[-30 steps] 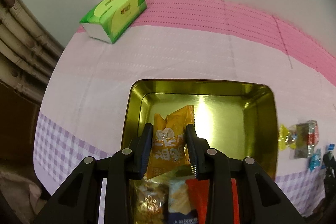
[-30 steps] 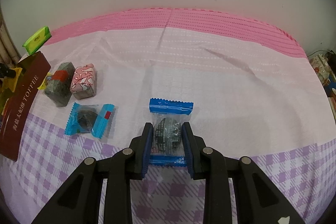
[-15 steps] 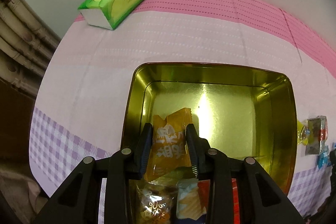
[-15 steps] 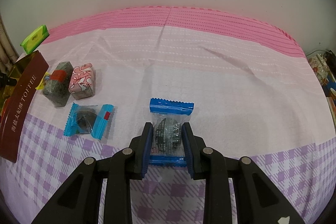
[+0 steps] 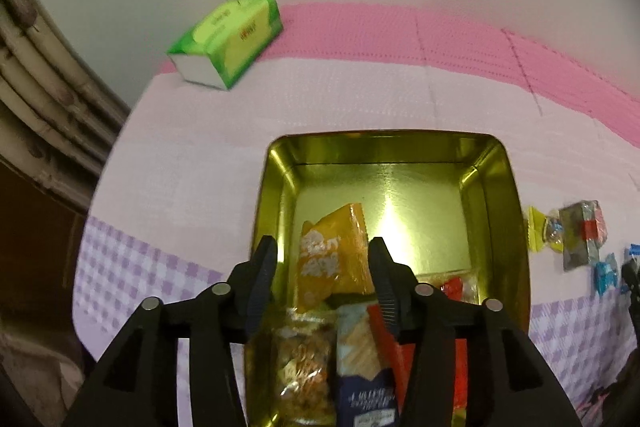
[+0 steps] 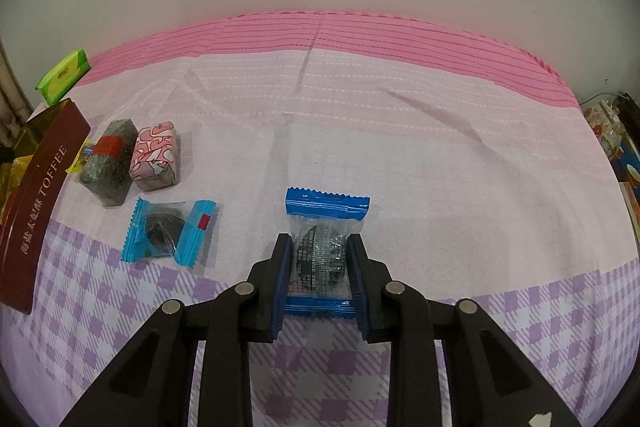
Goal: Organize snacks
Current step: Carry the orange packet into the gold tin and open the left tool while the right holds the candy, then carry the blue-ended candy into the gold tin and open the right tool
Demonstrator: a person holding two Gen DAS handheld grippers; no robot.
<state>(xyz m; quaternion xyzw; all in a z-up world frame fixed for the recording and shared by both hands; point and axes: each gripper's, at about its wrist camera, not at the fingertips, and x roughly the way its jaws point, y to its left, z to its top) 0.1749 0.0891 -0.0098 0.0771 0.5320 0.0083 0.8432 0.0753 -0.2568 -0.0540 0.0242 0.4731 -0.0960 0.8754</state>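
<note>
In the left wrist view a gold tin sits on the cloth. An orange snack packet lies inside it, with several other packets below. My left gripper is open above the tin, its jaws apart from the orange packet. In the right wrist view my right gripper is shut on a blue-ended cookie packet lying on the cloth. A second blue cookie packet, a pink wrapped block and a dark wrapped block lie to its left.
A green tissue pack lies at the back left, also in the right wrist view. The tin's brown TOFFEE side shows at the far left. Loose sweets lie right of the tin. The wall stands behind.
My left gripper has opened and let go of the orange packet, which now lies in the tin. The right gripper stays shut on the cookie packet.
</note>
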